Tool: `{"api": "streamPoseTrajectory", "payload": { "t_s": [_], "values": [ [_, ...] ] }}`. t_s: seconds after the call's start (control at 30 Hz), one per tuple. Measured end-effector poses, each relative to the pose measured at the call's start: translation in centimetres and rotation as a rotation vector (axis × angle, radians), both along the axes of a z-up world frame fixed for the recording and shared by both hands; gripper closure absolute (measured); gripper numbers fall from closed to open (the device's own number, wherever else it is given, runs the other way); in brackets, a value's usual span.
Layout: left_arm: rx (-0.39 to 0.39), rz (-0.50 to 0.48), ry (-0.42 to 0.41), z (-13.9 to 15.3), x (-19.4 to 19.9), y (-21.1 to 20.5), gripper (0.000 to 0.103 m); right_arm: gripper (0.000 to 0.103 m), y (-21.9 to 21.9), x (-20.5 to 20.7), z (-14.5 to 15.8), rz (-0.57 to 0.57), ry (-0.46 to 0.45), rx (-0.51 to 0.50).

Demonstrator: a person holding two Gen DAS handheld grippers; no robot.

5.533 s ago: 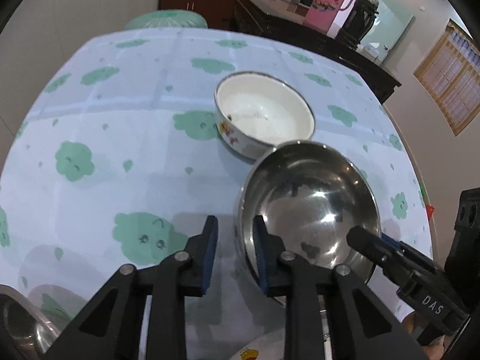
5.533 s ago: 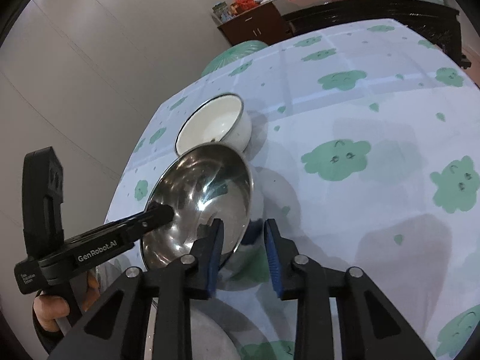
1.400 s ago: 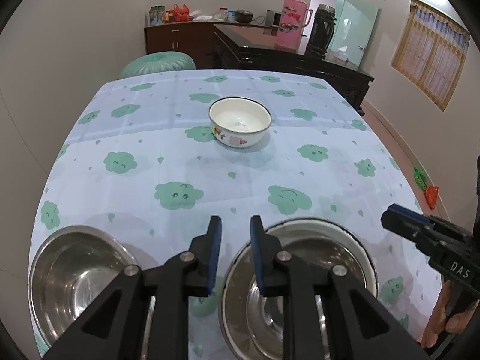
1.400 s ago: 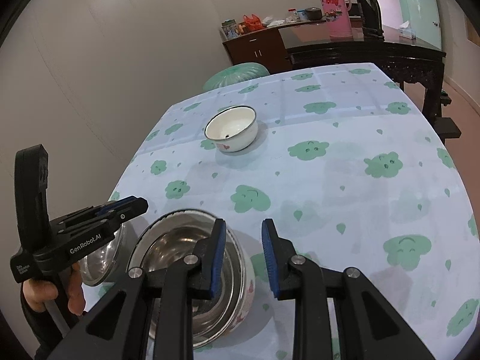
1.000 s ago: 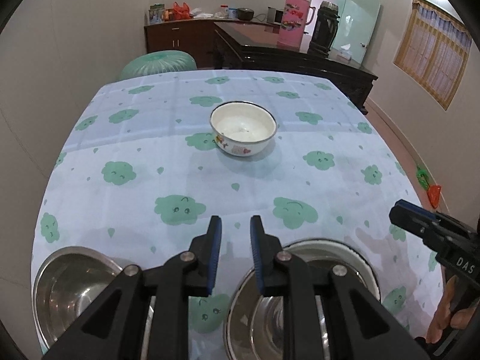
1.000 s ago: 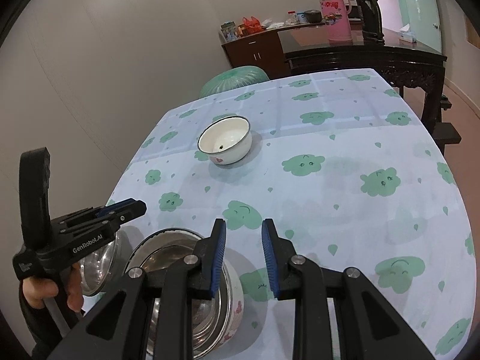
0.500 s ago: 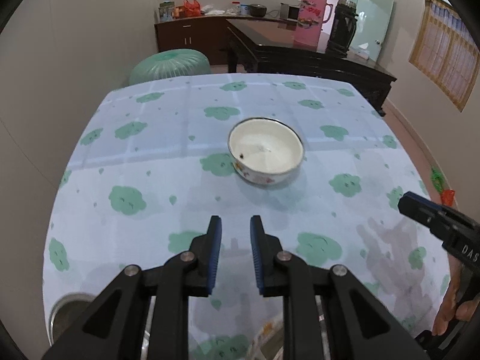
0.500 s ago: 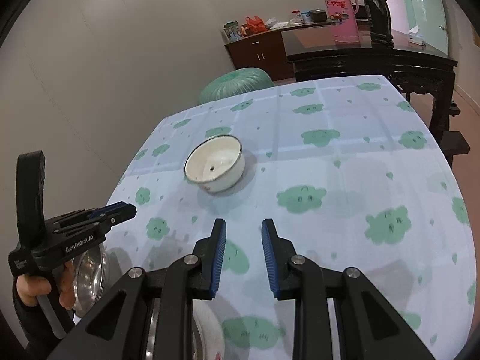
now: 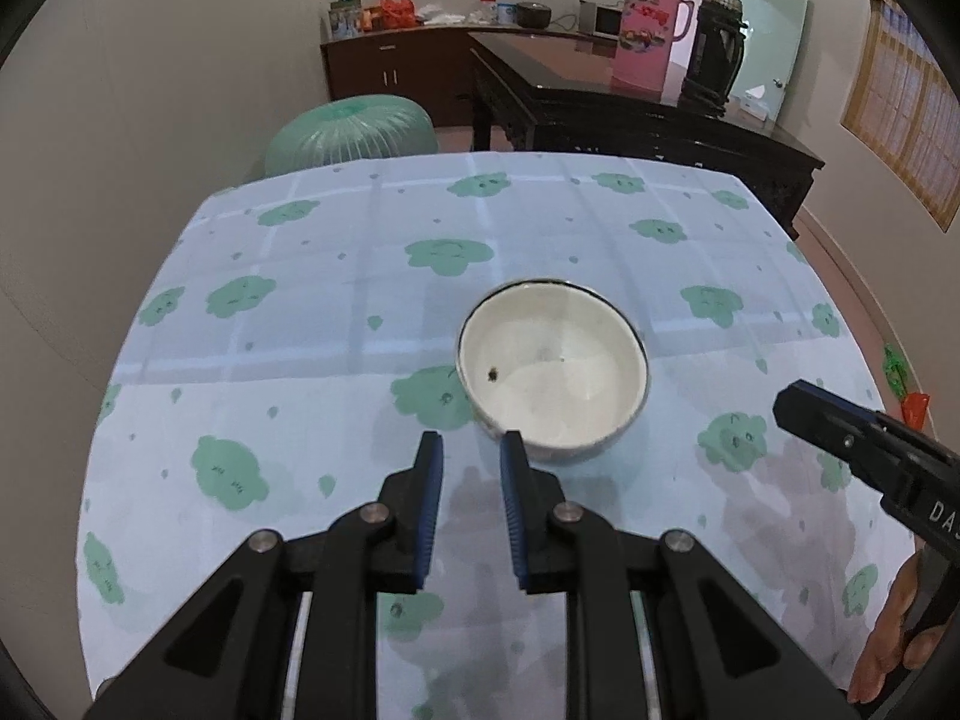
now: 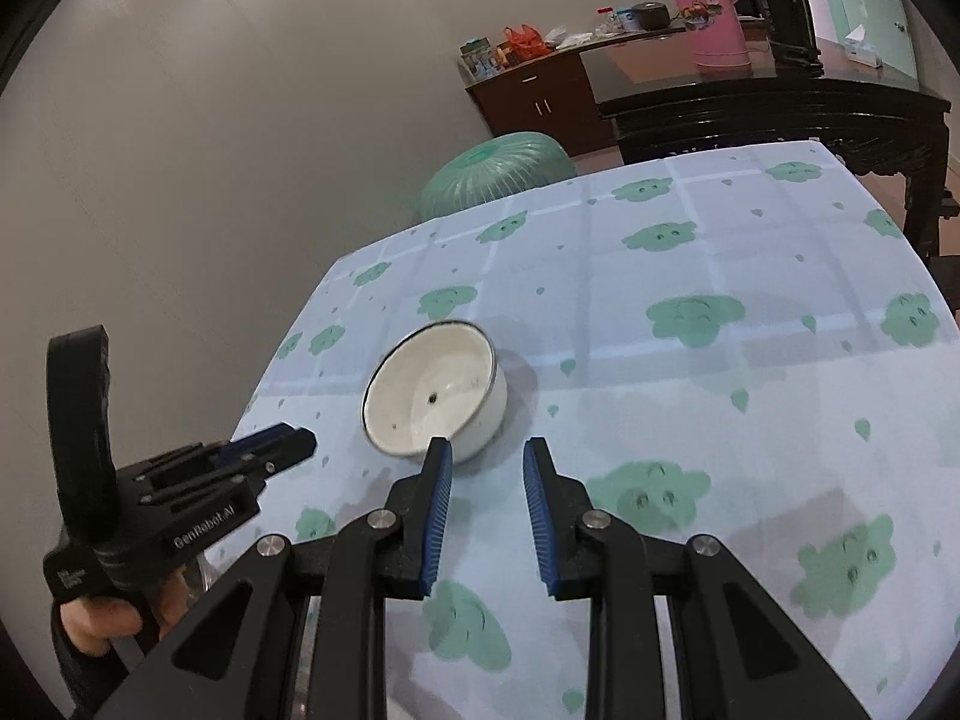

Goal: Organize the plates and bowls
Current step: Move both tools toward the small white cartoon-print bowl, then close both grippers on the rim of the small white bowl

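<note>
Both grippers hang above the table with their blue-padded jaws a small way apart and nothing between them. From its own camera the left gripper (image 9: 471, 453) points down at the cloth just short of the white bowl (image 9: 552, 369), its right-hand fingertip nearly level with the bowl's near rim but not touching it. The right gripper (image 10: 487, 456) also faces the bowl (image 10: 433, 399) from the other side, with its left-hand fingertip overlapping the bowl's near wall in the picture; whether it touches cannot be told.

Beneath them, the table (image 9: 300, 324) is covered by a pale blue cloth printed with green cloud shapes, and it takes up most of both views. Behind it stands a dark wooden sideboard (image 9: 630, 114) carrying a pink thermos jug (image 9: 648, 30) and a black one beside it. A green ribbed stool (image 9: 351, 132) sits just past the table's far edge.

The bowl stands upright near the middle of the table, cream inside with a dark rim and a small dark speck (image 9: 492, 374) on its inner wall.
</note>
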State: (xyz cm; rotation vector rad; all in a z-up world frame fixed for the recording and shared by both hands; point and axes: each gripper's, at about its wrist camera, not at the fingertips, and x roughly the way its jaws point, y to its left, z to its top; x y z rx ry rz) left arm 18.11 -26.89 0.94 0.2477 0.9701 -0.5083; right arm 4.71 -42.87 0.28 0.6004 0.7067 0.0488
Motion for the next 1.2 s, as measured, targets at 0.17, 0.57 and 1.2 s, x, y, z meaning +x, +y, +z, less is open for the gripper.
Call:
{"api": "streamPoseTrajectory", "payload": {
  "t_s": [0.17, 0.57, 1.2],
  "values": [
    [-0.017, 0.032, 0.041, -0.3, 2.2, 0.0, 0.084, 0.076, -0.7, 2.1, -0.7, -0.003, 0.016, 0.043],
    [-0.029, 0.069, 0.125, -2.5, 5.2, -0.8, 0.082, 0.076, -0.4, 6.3, -2.8, 0.008, 0.065, 0.076],
    [-0.043, 0.072, 0.143, -3.5, 6.1, -1.7, 0.082, 0.076, -0.1, 7.5, -3.8, 0.025, 0.07, 0.09]
  ]
}}
